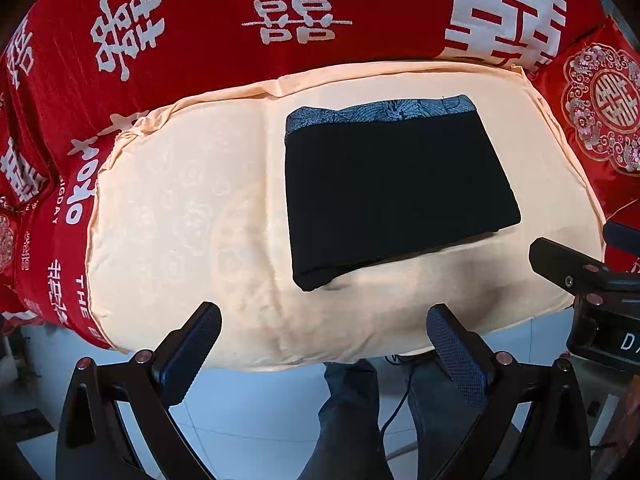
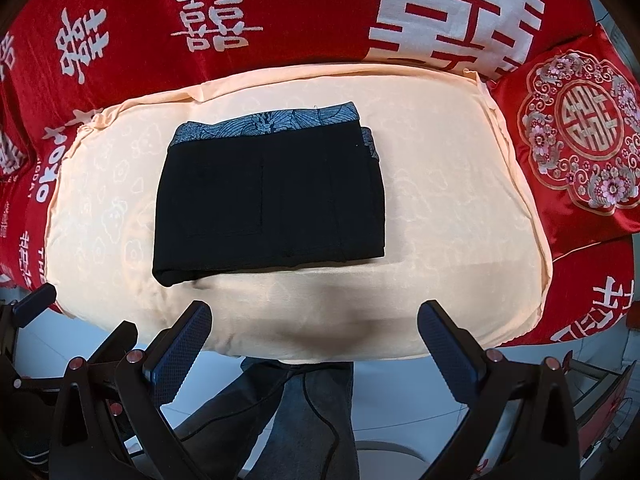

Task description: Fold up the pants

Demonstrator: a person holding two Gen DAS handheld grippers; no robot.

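Two grippers, left gripper [image 1: 324, 346] and right gripper [image 2: 316, 338], are hovering with jaws spread, gripping nothing; folded black pants [image 2: 268, 196] are lying on peach cushion [image 2: 440, 184] over red bedspread [image 2: 160, 20].

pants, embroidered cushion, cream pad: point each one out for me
pants [image 2: 268, 200], right wrist view, middle of the folded black panel
embroidered cushion [image 2: 580, 128], right wrist view, its round emblem
cream pad [image 1: 180, 208], left wrist view, bare left part

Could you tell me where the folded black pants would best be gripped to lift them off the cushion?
Probably the rounded fold edge nearest the tools, approached low from the front. The folded black pants lie flat on the peach cushion; that thick edge gathers all layers, whereas the patterned waistband sits far back.
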